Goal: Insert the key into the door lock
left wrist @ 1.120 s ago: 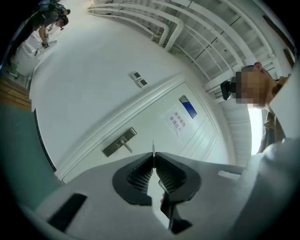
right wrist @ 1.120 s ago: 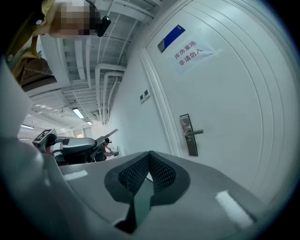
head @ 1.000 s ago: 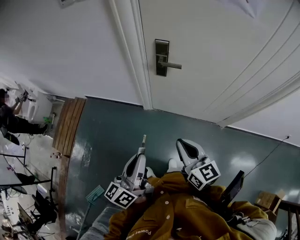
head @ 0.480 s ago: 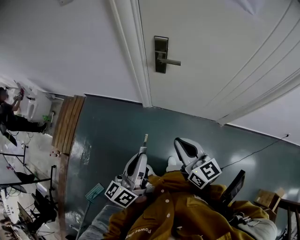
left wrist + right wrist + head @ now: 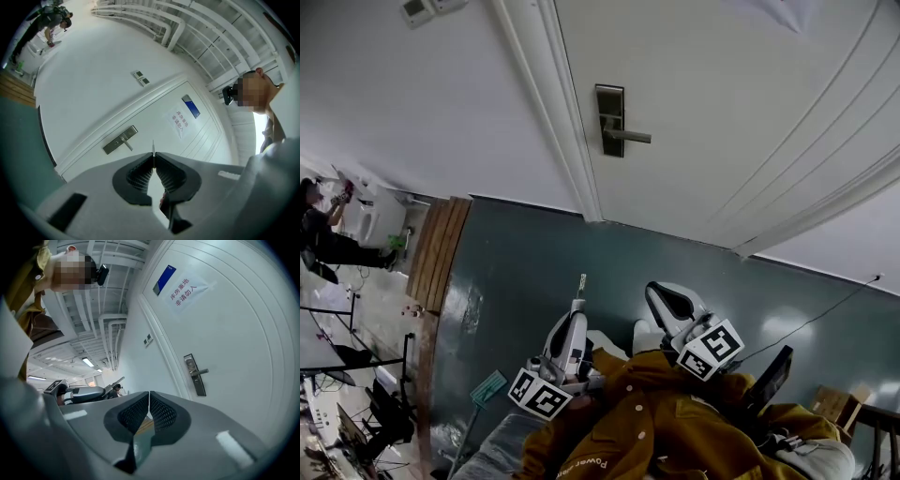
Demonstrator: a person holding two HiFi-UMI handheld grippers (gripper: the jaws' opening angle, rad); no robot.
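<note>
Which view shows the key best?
Head view: the key sticks out past the left gripper, seen side-on. Left gripper view shows only a thin edge-on sliver between shut jaws; right gripper view doesn't show it.

Soft, even light fills the head view: the white door (image 5: 722, 112) and wall (image 5: 412, 112) are bright with no hard shadows, while the dark floor (image 5: 581, 253) carries patches of pale, glossy sheen. The wide lens bows the door frame (image 5: 567, 141). Both gripper views are fisheye, black at the corners. The left claw (image 5: 153, 155) and right claw (image 5: 149, 396) sit close to the lens and slightly soft; the key (image 5: 153, 146) shows only as a thin sliver against the bright door. Ceiling strip lights (image 5: 88, 362) glow at the right gripper view's left.
</note>
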